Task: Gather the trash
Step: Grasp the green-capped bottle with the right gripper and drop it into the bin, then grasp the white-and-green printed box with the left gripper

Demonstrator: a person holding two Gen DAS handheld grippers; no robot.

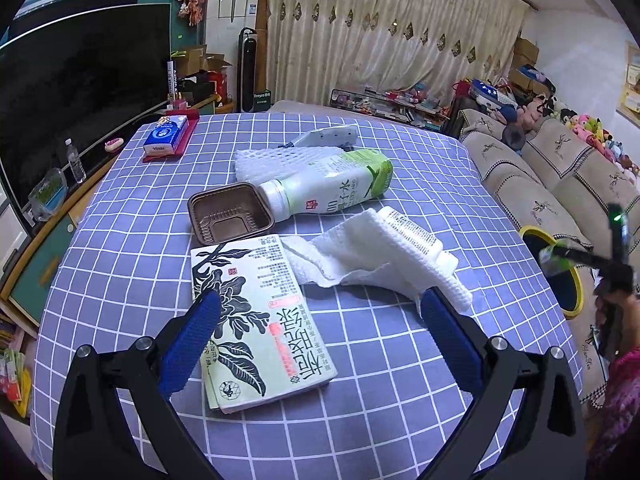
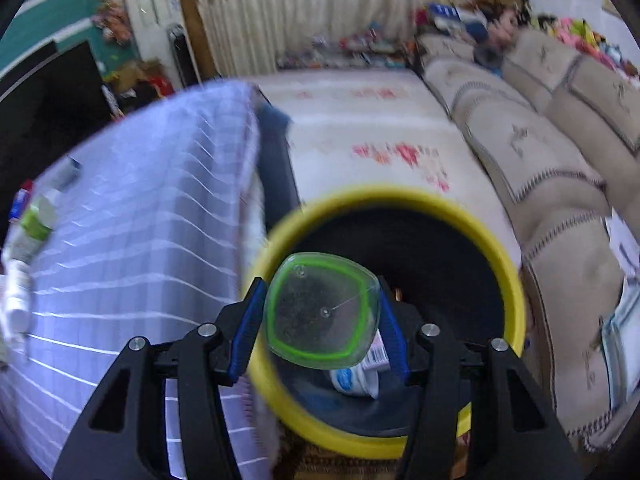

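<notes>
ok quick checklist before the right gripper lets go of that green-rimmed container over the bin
1. Right gripper shut on the clear green-rimmed container: ok.
2. Container over the mouth of the yellow-rimmed bin: ok in the right wrist view.
3. Room in the bin: ok, only a white and blue wrapper shows inside.
4. Container empty: cannot tell, picture blurred.
5. Left gripper open and clear of the drop, over the tea carton: ok.
6. More trash left on the checked tablecloth: not ok, the brown tray and bottle remain.
</notes>
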